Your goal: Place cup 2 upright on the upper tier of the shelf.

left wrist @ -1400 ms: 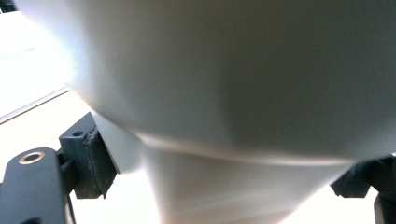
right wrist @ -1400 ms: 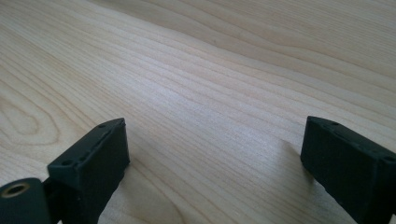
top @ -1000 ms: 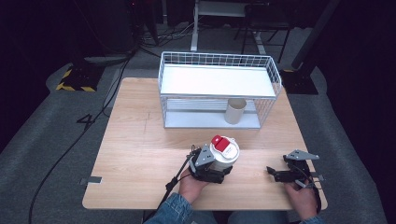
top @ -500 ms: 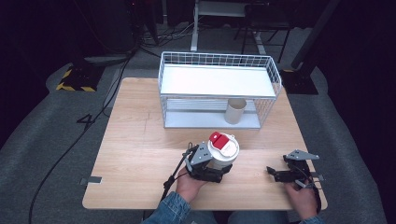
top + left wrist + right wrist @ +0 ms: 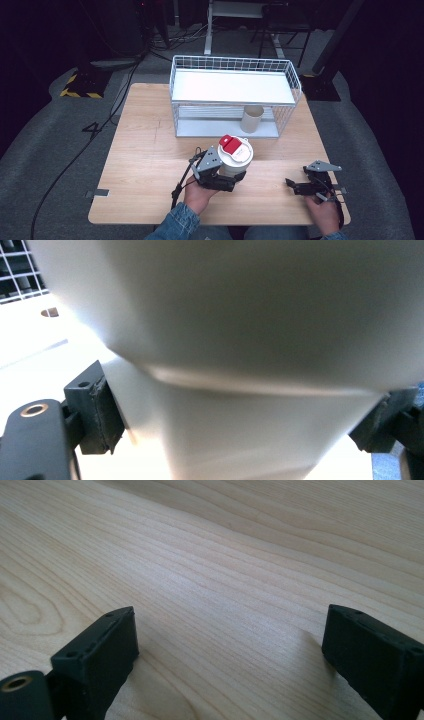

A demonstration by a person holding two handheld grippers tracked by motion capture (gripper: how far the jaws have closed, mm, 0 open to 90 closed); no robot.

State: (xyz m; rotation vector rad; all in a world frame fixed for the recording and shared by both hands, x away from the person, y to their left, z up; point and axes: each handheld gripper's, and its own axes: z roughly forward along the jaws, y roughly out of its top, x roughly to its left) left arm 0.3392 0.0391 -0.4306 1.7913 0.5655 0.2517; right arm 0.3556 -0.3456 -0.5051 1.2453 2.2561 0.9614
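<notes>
White lidded cup [image 5: 235,155] with a red tab sits clamped in the left claw [image 5: 227,176], above the table [image 5: 145,165] near the wire rack [image 5: 235,95]. Keep it upright, steady. Right claw [image 5: 295,186] rests wide, empty.

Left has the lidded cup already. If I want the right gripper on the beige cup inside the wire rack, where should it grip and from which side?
Grip the beige cup around its side wall, coming in level from the open front of the wire rack, on the person's side. It stands upright on the lower level and the white shelf covers it, so a top-down approach looks blocked. The right gripper has open, empty jaws.
</notes>
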